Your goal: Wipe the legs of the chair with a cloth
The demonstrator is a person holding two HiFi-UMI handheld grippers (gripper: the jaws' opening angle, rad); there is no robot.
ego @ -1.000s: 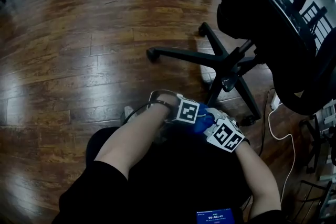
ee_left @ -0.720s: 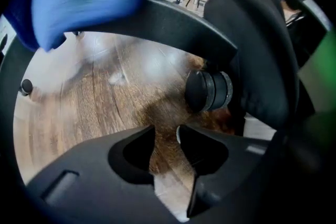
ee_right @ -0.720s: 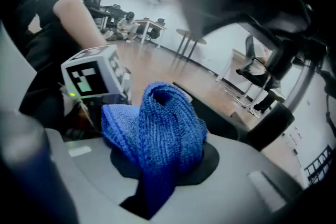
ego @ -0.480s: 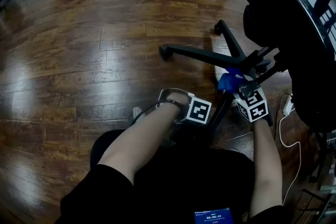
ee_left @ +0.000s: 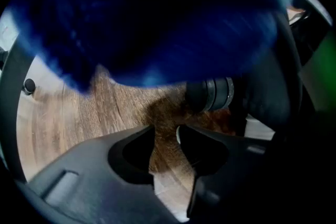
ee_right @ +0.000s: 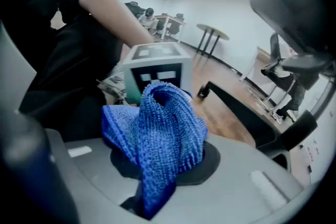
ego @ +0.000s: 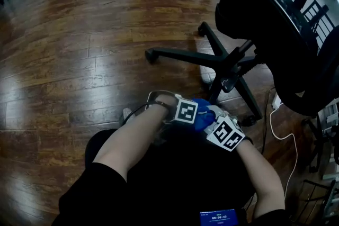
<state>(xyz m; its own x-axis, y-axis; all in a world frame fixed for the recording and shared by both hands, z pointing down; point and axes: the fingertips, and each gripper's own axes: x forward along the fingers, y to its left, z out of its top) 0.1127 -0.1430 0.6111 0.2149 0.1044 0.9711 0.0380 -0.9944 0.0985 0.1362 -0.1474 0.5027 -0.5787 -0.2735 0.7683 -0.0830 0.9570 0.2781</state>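
A: Tongs first. Left gripper (ee_left: 165, 134): we read its jaws as slightly apart. Only the wooden floor (ee_left: 68, 128) shows in the gap, and nothing is gripped.

B: Agreed. Right gripper (ee_right: 157, 186): its jaws are clamped on the blue cloth (ee_right: 165, 128), which bunches up out of them in a looped fold.

A: Where is the cloth relative to the pair?

B: We place it between the two grippers. The left gripper's marker cube (ee_right: 157, 68) stands just behind it in the right gripper view. In the left gripper view it is a blurred blue mass just past the jaw tips.

A: And the chair?

B: The black chair (ego: 254, 13) stands ahead of both grippers. Its near leg (ego: 217, 93) runs from the hub towards them and ends just beyond the cloth. We cannot tell whether the cloth touches it. The long leg (ego: 180, 54) reaches out ahead and to the left of the left gripper, well apart from it.

A: We also note a white cable (ego: 280, 132) on the floor, off to the right of the right gripper.
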